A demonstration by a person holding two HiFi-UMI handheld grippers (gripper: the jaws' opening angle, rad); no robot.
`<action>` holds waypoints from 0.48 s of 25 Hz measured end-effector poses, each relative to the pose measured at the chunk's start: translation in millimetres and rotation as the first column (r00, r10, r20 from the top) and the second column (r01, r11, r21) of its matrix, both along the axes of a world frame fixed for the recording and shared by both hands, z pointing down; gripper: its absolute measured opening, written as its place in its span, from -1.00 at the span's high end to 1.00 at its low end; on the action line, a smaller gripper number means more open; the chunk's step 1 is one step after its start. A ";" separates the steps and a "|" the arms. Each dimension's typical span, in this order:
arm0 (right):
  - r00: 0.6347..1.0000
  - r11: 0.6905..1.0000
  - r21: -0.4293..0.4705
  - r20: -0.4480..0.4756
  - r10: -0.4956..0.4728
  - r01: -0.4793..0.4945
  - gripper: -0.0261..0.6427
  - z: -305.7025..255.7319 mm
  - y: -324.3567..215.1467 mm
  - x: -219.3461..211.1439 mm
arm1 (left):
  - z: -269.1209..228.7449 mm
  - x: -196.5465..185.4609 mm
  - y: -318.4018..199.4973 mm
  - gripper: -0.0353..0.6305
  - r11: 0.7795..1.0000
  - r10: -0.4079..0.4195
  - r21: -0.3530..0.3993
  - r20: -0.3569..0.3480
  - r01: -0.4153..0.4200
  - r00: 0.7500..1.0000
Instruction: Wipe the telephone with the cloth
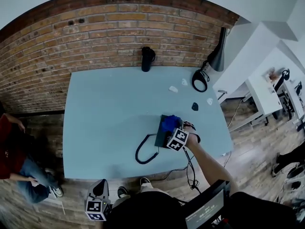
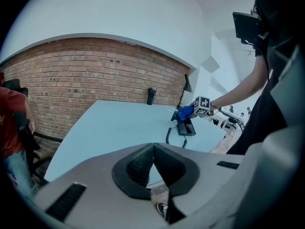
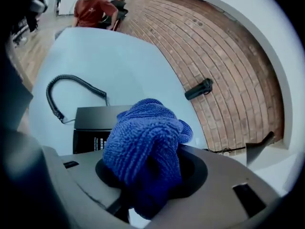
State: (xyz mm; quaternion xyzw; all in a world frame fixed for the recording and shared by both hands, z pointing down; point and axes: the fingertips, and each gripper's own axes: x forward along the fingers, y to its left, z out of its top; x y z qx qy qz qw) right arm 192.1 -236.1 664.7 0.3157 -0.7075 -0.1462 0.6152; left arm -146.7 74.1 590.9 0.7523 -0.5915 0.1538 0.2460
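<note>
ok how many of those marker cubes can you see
2. One marker cube on the right gripper at the telephone; the other on the left gripper, off the near edge of the table.

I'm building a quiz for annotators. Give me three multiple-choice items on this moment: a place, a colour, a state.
1. Where is the telephone? A) against the brick wall B) on the floor C) on the table, near the person's edge
2. What colour is the cloth? A) blue B) red C) white
3. How is the left gripper? A) shut on the cloth B) shut, empty C) gripping the cord

Answers: 1 C, the head view shows it on the table's near side. 2 A, the wad in the right gripper is blue. 3 B, its jaws meet with nothing between.
</note>
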 end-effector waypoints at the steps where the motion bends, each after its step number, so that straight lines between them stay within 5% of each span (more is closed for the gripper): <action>1: 1.000 1.000 0.021 -0.026 -0.004 0.004 0.32 1.1 -4.8 1.2 | -0.3 -0.9 0.7 0.82 1.000 -0.004 0.000 0.002 0.004 1.000; 7: 0.995 0.992 0.123 -0.103 -0.019 0.031 0.32 5.9 -3.9 -1.9 | -0.5 -5.0 7.8 0.82 0.999 -0.030 -0.010 0.011 0.030 0.999; 12: 0.994 0.992 0.124 -0.107 -0.012 0.026 0.33 9.4 -1.8 -3.4 | 1.3 1.8 8.6 0.82 1.000 -0.022 -0.016 0.015 0.022 1.000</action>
